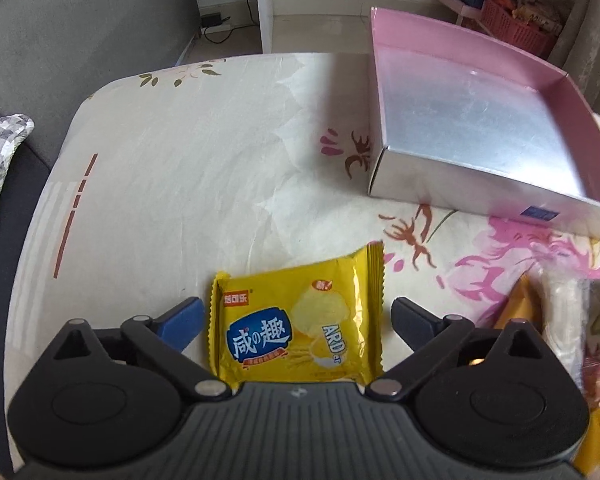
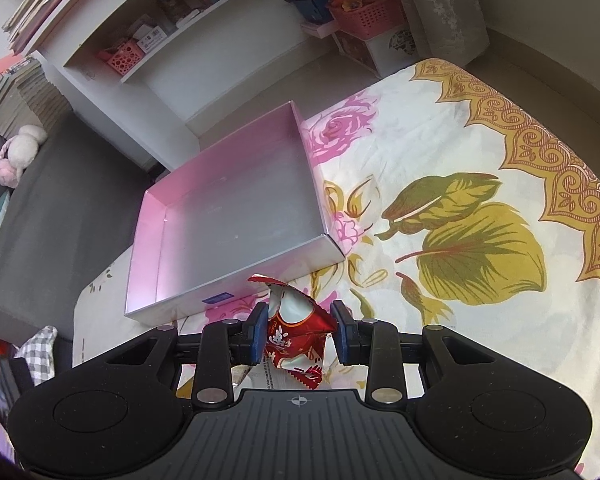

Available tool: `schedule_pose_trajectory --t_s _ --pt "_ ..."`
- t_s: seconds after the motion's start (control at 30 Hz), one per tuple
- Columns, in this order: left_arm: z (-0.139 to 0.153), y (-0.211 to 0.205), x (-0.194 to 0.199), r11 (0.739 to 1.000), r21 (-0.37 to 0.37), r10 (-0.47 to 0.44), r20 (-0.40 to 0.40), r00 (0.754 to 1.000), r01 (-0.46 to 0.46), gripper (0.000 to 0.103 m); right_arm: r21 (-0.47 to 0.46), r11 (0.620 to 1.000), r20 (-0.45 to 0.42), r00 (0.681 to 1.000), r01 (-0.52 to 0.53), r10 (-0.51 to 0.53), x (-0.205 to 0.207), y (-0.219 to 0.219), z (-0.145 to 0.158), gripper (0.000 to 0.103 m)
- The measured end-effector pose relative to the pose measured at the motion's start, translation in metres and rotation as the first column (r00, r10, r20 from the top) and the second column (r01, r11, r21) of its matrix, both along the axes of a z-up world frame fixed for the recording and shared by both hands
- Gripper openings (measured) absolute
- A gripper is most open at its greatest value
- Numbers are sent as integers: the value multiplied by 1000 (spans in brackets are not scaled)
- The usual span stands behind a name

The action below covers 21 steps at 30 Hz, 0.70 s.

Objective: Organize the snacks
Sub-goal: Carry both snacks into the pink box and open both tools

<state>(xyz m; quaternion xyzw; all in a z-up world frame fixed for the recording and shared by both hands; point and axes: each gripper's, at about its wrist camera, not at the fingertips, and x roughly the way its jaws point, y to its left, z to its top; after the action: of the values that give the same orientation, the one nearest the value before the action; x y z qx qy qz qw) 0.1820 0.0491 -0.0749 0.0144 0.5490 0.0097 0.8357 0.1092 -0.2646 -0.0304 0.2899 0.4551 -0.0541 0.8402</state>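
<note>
Packet (image 1: pixel 296 320) marked "ARD", fingers (image 1: pixel 184 322) astride

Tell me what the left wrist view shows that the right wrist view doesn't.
Only the left wrist view shows the yellow packet lying flat on the cloth between the open left hand-held gripper. Only the right wrist view shows the red packet pinched in the right hand-held gripper, plus shelves. Both show the empty pink box.

daylight, bright | glare on box (image 1: pixel 472 120) floor | fisheye-bent edges | right edge blurred
</note>
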Motion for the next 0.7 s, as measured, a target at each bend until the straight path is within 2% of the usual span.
schedule_pose_trajectory --t_s 0.07,0.17,0.2,0.47,0.7 --pt "-1 7 -4 999 -43 25 24 999 -24 98 -8 1000 5 1000 -4 4 1 2 2 32" --pt "7 12 -11 998 -39 42 68 997 -40 72 -25 1000 19 1000 -12 13 1 4 6 32" --pt "8 14 -11 998 -37 51 60 997 -49 70 -26 1000 24 1000 -14 15 0 4 7 32" --pt "21 33 -24 994 -75 83 92 992 -76 68 -26 1000 56 998 -10 12 -3 1 18 32" --pt "63 12 -22 995 -97 14 191 982 4 69 2 1000 79 997 -13 13 8 4 30 32"
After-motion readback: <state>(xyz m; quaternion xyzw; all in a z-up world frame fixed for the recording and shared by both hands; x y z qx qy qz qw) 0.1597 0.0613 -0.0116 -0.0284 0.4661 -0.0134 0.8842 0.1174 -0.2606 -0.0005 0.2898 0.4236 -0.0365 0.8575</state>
